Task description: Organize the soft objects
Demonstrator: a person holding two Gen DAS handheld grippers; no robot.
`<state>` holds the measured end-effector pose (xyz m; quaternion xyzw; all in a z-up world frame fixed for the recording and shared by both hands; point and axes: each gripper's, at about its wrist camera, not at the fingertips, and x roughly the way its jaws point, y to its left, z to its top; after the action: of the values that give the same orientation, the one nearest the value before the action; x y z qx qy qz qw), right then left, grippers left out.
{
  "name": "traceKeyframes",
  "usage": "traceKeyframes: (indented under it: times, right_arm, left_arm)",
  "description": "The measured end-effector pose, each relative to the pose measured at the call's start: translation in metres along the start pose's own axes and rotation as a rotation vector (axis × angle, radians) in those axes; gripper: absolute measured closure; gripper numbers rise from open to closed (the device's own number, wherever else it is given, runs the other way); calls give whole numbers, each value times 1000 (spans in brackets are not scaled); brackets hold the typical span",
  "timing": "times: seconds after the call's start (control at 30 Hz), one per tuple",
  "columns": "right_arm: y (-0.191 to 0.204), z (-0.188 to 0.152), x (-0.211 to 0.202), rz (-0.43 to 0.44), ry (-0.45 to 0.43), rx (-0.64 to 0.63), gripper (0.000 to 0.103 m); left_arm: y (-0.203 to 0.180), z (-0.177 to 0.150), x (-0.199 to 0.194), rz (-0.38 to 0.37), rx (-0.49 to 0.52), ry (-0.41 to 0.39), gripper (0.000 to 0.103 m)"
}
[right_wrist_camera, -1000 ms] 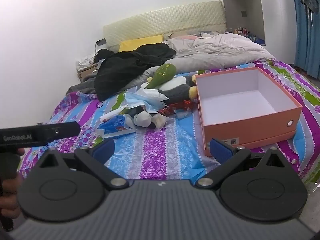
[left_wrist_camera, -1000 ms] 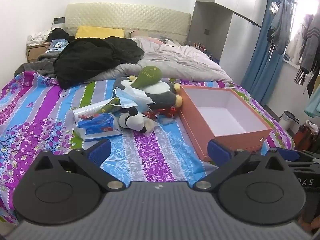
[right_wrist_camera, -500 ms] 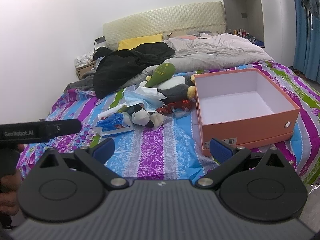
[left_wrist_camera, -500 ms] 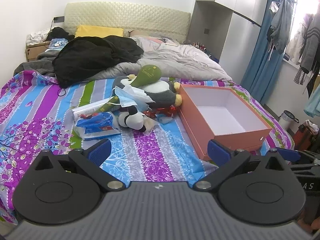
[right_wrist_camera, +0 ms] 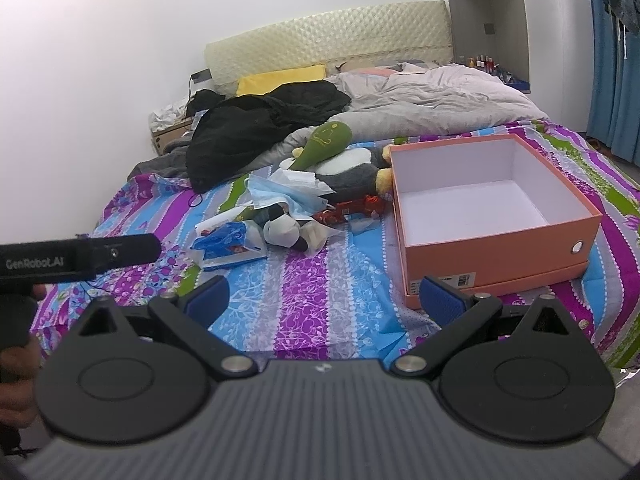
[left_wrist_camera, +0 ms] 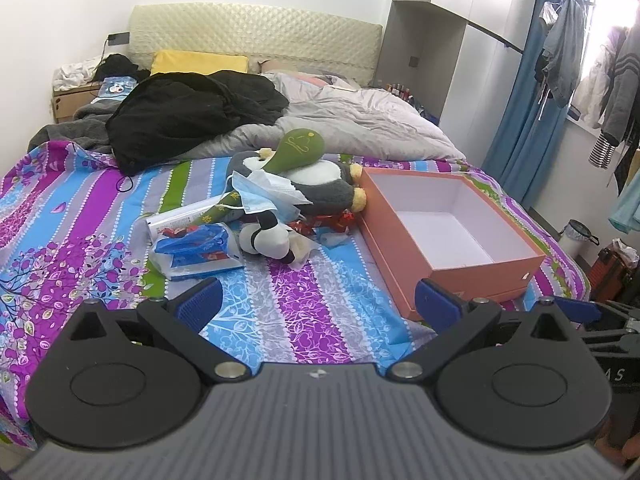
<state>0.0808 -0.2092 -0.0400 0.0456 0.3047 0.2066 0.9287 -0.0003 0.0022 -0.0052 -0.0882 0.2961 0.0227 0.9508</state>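
A heap of soft things lies mid-bed: a grey and white penguin plush, a green club-shaped plush, blue face masks, a small black and white plush, a blue wipes pack and red wrappers. An open orange box with a white inside stands to their right. My left gripper and right gripper hover open near the bed's foot, holding nothing.
A black garment, grey duvet and yellow pillow fill the far half of the striped bedsheet. Blue curtains and hanging clothes are at right. The other gripper's body and a hand show at left.
Both cameras have drawn back and risen slightly, so the bed appears a little farther away. Nothing on the bed has moved and both grippers stay open.
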Motion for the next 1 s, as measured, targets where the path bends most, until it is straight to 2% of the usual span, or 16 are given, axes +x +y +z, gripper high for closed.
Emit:
traceKeyframes:
  times: [0.43,1.0]
  right_arm:
    - [-3,-2,4,-7,2,12,0]
    - [-2,-6,26,-8,56,11,0]
  left_arm:
    - [0,-4,6,-4,5,16,0]
    - [10,-7,27,1,-11,37,0]
